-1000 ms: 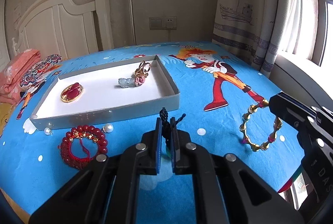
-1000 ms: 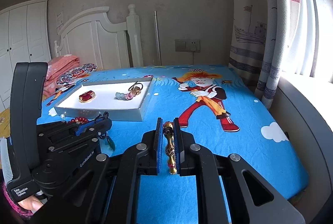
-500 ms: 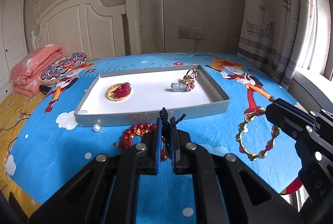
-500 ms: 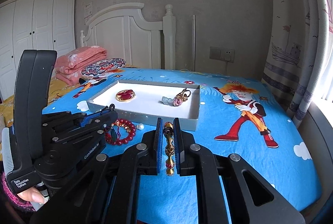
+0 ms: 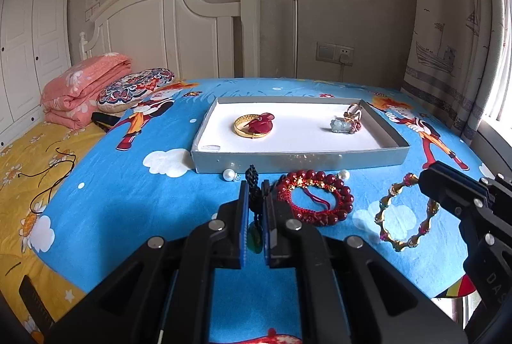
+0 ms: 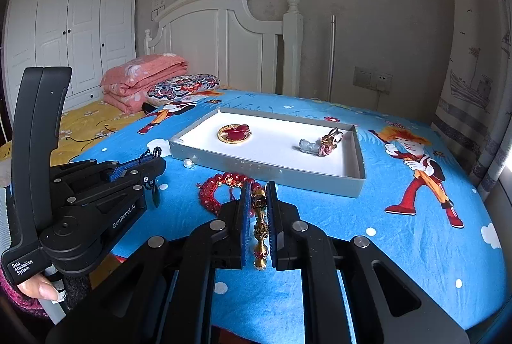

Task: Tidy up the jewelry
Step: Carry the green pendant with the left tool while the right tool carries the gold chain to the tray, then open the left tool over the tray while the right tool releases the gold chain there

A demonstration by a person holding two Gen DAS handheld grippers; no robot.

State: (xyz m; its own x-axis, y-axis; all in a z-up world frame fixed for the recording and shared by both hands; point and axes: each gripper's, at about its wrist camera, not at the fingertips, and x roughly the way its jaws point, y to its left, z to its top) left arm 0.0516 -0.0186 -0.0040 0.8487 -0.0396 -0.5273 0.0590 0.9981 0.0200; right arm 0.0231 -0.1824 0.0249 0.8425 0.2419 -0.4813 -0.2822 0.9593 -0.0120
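While the gray tray point(image 5: 297, 160) was at the left of both views a second ago, it is now centred ahead. The left tongs point(image 5: 255, 193) are clamped on a black-corded green pendant point(image 5: 254, 240), the right tongs point(image 6: 258, 200) on a gold bangle point(image 6: 260, 225); a deposit into the tray is judged to be next.

Glossy gold-metal bangle point(image 6: 260, 227) between the right jaws; black braided cord point(image 5: 253, 193) between the left. Beyond them, glossy red beads point(image 5: 320, 196), matt grey card tray point(image 5: 297, 161), soft printed cloth point(image 5: 128, 203).
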